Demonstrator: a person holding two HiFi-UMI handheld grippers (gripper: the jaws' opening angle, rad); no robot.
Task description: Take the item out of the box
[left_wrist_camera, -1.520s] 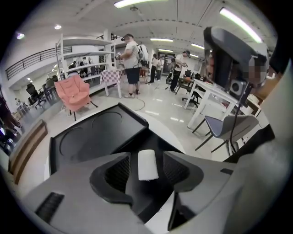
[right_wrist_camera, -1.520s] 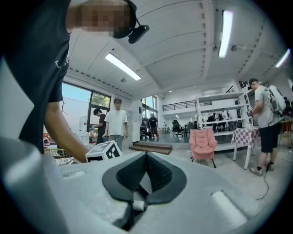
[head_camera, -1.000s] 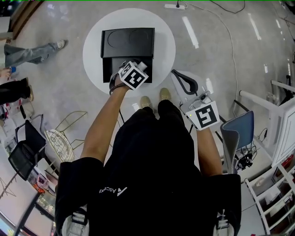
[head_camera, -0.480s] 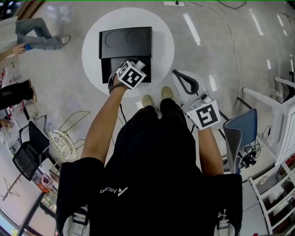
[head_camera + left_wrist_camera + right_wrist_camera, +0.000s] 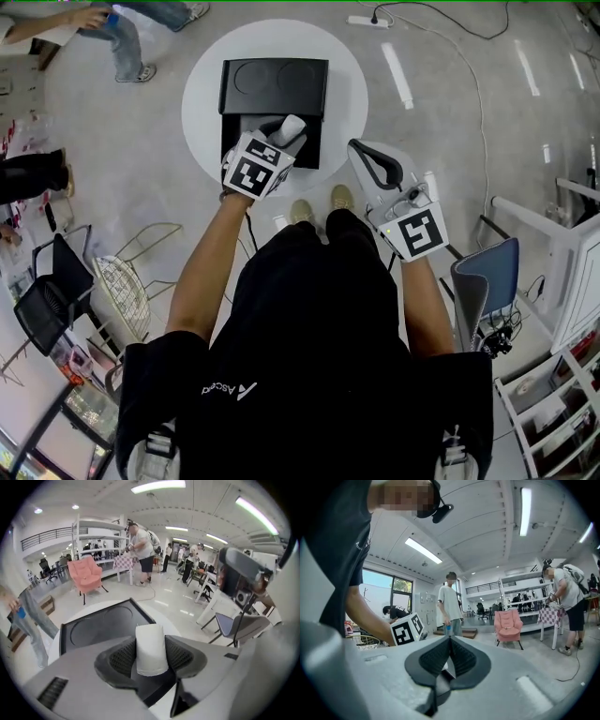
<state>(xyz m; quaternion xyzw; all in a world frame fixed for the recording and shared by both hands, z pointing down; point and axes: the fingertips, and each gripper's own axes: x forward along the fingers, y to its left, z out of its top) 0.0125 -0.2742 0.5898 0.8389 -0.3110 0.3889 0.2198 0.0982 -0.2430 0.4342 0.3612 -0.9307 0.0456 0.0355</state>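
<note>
A black box point(image 5: 309, 150) stands on a round white table point(image 5: 202, 103), its lid point(image 5: 272, 89) laid open at the far side. My left gripper point(image 5: 281, 133) hovers over the box and is shut on a white rounded item point(image 5: 290, 126). In the left gripper view both black ribbed pads point(image 5: 123, 657) press on the sides of the white item point(image 5: 150, 644), with the open lid point(image 5: 93, 627) behind it. My right gripper point(image 5: 375, 169) hangs off the table's right side, shut and empty. In its own view my right gripper point(image 5: 449, 656) has its pads meeting.
The person's shoes point(image 5: 300, 211) stand at the table's near edge. A gold wire chair point(image 5: 127, 281) and a black chair point(image 5: 47, 300) are at left, a blue-grey chair point(image 5: 483, 277) and white shelving point(image 5: 572, 234) at right. People point(image 5: 122, 37) stand far left.
The white item now shows between the left jaws, which have closed on it above the box. The right gripper has hardly moved. The people at far left have shifted.
</note>
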